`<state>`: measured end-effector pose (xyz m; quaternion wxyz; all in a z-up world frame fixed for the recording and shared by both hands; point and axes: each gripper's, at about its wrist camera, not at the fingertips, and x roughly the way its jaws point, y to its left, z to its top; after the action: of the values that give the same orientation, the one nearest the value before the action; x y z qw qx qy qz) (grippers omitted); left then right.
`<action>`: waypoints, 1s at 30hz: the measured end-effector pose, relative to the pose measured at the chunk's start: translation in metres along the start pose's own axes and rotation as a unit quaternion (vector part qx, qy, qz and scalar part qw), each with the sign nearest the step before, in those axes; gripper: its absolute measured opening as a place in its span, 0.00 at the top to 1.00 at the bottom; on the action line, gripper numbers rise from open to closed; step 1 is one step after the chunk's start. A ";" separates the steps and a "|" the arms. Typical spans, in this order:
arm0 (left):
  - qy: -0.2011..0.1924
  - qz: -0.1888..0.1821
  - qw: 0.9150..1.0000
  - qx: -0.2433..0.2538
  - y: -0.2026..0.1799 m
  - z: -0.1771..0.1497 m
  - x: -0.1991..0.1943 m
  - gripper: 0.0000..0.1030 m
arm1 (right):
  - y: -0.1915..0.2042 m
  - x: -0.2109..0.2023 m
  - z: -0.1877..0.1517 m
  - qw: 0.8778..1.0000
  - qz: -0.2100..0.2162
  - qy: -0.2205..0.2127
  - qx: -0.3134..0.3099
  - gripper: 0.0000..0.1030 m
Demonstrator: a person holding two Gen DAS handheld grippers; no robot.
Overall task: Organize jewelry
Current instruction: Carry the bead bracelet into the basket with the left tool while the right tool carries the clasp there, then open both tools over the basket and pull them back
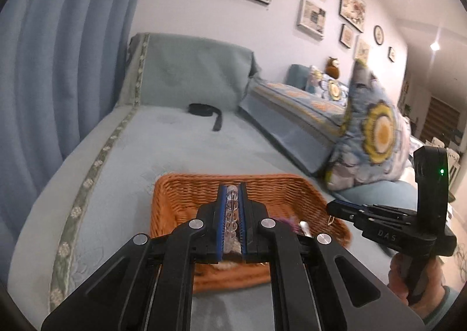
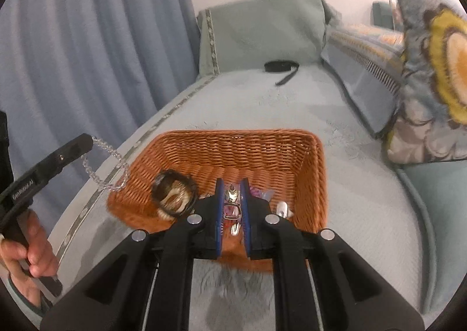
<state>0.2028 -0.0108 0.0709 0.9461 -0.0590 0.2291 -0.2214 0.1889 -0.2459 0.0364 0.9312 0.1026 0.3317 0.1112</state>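
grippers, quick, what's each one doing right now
Left gripper: closed on the clear bead bracelet, above the basket.
Right gripper: nearly closed, over the basket's jewelry; holding anything cannot be told.

An orange-brown wicker basket (image 2: 248, 153) sits on pale blue-green bedding (image 2: 364, 214) edged with a floral band, beside a yellow-flowered blue pillow (image 2: 437, 68) and blue curtains (image 2: 87, 39).

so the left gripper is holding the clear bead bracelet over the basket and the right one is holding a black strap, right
Not quite. The right gripper holds no black strap; the black strap lies far back on the sofa, as the right wrist view shows. What, if anything, its fingers hold is unclear. The left gripper does hold the clear bead bracelet by the basket rim.
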 end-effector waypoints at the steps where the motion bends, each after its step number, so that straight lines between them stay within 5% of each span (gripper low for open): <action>1: 0.006 0.003 1.000 -0.006 0.005 -0.001 0.011 0.95 | -0.003 0.011 0.003 1.000 0.002 0.011 0.006 0.91; 12: 0.061 0.014 0.998 0.006 0.013 -0.024 0.059 0.93 | -0.014 0.066 0.005 0.996 -0.003 0.082 0.031 0.90; 14: 0.061 0.010 0.998 0.014 0.009 -0.026 0.054 0.82 | -0.016 0.062 0.005 0.996 0.002 0.078 0.037 0.90; 16: 0.050 0.013 0.998 0.021 0.005 -0.028 0.041 0.60 | -0.015 0.054 0.004 0.997 0.004 0.073 0.036 0.90; 22: 0.004 0.007 1.000 0.016 -0.010 -0.035 -0.020 0.49 | -0.002 -0.002 -0.010 0.999 0.007 0.035 0.016 0.90; 23: -0.003 0.009 1.000 0.018 -0.013 -0.037 -0.030 0.46 | 0.001 -0.011 -0.014 0.999 0.009 0.029 0.014 0.87; 27: -0.024 0.032 0.999 0.033 -0.033 -0.057 -0.073 0.39 | 0.014 -0.055 -0.040 1.000 0.005 -0.003 0.011 0.45; 30: -0.029 0.050 0.998 0.035 -0.043 -0.075 -0.098 0.27 | 0.024 -0.083 -0.065 1.000 -0.001 -0.024 0.011 0.45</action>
<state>0.0736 -0.0065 0.0533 0.9637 -0.0211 0.1962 -0.1799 0.0817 -0.2381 0.0429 0.9378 0.1151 0.3105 0.1045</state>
